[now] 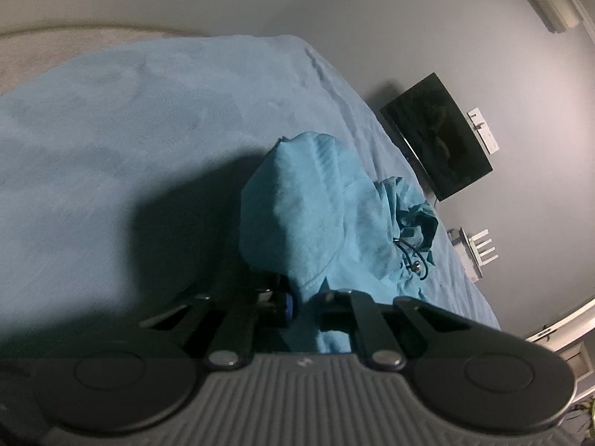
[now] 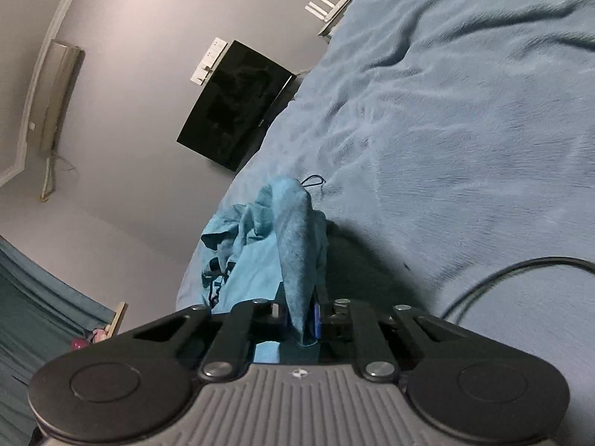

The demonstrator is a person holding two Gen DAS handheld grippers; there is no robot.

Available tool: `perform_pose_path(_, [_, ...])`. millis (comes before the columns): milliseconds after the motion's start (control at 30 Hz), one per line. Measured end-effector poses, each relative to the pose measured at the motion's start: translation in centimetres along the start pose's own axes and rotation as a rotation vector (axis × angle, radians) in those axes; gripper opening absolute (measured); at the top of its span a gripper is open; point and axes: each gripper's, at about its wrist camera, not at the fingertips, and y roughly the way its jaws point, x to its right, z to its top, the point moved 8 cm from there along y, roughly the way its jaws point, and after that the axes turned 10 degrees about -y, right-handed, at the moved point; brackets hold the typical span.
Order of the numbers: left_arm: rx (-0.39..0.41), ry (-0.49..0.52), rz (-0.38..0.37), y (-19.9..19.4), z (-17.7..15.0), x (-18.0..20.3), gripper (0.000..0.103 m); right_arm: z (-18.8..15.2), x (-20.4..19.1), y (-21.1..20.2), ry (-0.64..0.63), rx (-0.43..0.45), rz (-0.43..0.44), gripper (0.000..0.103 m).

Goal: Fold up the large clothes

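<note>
A turquoise garment (image 1: 316,208) with a dark drawstring lies bunched near the edge of a bed covered by a pale blue blanket (image 1: 130,119). My left gripper (image 1: 305,301) is shut on a fold of the garment, which drapes up over the fingers. In the right wrist view the same garment (image 2: 260,245) hangs in a bunch, and my right gripper (image 2: 301,316) is shut on another fold of it. The fingertips of both grippers are hidden by cloth.
A dark flat screen (image 1: 438,137) hangs on the grey wall beside the bed; it also shows in the right wrist view (image 2: 234,104). A white router with antennas (image 2: 329,3) sits by the bed edge. A black cable (image 2: 513,278) lies across the blanket (image 2: 465,130).
</note>
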Motion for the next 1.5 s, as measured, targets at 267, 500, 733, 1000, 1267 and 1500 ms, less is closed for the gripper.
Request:
perform_pose_path(267, [-0.141,-0.069,0.144,-2.6,-2.5,-4.0,0.013,-2.0,3.4,-4.9,0.032,-0.096,-0.108,0.005])
perform_pose_path(500, [-0.161,-0.079,0.168,-4.4,-2.3,-3.2,0.018,-0.3,3.9,-6.2,0.068,-0.067,-0.15,0.023])
perform_pose_path(733, [-0.162,0.131,0.106,-10.4,-3.4,1.9,0.018,4.0,-0.7,-7.7,-0.125,0.0,-0.107,0.048])
perform_pose_path(1000, [-0.258,0.488,-0.06,-6.6,-6.8,11.5,0.033,4.5,-11.0,-0.8,-0.425,-0.105,0.02,0.06])
perform_pose_path(1267, [-0.369,0.806,-0.044,6.0,-13.9,14.9,0.033,-1.4,-16.3,10.4,-0.697,-0.321,0.033,0.057])
perform_pose_path(1500, [-0.403,0.891,0.041,15.9,-16.7,14.4,0.033,-7.0,-15.9,18.2,-0.922,-0.466,-0.039,0.056])
